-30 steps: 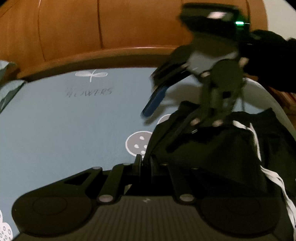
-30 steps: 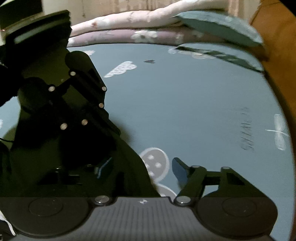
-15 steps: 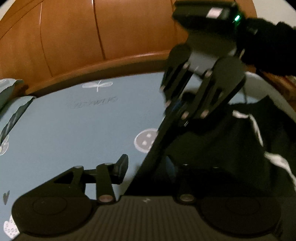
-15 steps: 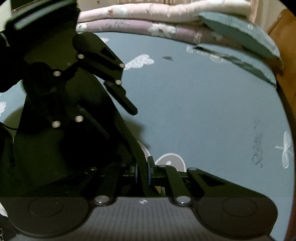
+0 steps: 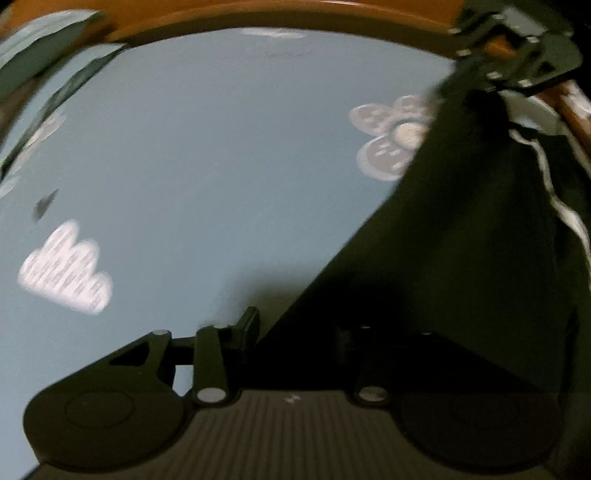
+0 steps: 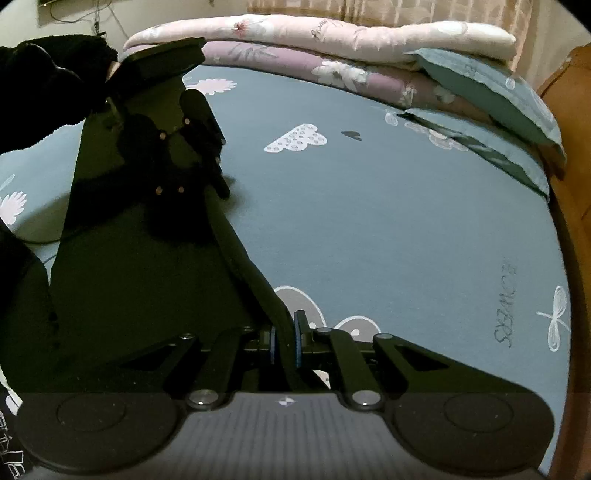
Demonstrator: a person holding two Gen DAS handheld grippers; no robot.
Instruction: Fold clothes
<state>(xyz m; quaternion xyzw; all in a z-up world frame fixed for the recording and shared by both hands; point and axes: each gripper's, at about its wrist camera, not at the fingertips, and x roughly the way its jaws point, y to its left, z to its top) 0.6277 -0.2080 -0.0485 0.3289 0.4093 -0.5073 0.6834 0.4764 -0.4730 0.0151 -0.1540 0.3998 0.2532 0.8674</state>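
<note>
A black garment [image 5: 480, 229] with a white side stripe [image 5: 565, 210] lies on the blue printed bed sheet [image 5: 221, 155], and its straight edge runs diagonally. My left gripper [image 5: 295, 332] stands open low over the sheet. Its left finger [image 5: 247, 326] is bare, while the garment's edge covers its right finger. In the right wrist view my right gripper [image 6: 284, 341] is shut on the garment's [image 6: 140, 280] taut edge. The left gripper's finger [image 6: 221, 181] points down beside that edge. The right gripper's linkage [image 5: 524, 55] shows at the far end of the cloth.
Folded quilts [image 6: 332, 40] and pillows [image 6: 498, 96] are stacked along one side of the bed. A wooden bed frame [image 5: 295, 14] bounds the sheet. A dark fuzzy sleeve [image 6: 44, 81] holds the left gripper. Open sheet with a cloud print [image 5: 66, 269] lies left of the garment.
The left gripper let go of the garment and opened, then dropped low along the sheet. The right gripper closed on the garment's edge and holds it taut.
</note>
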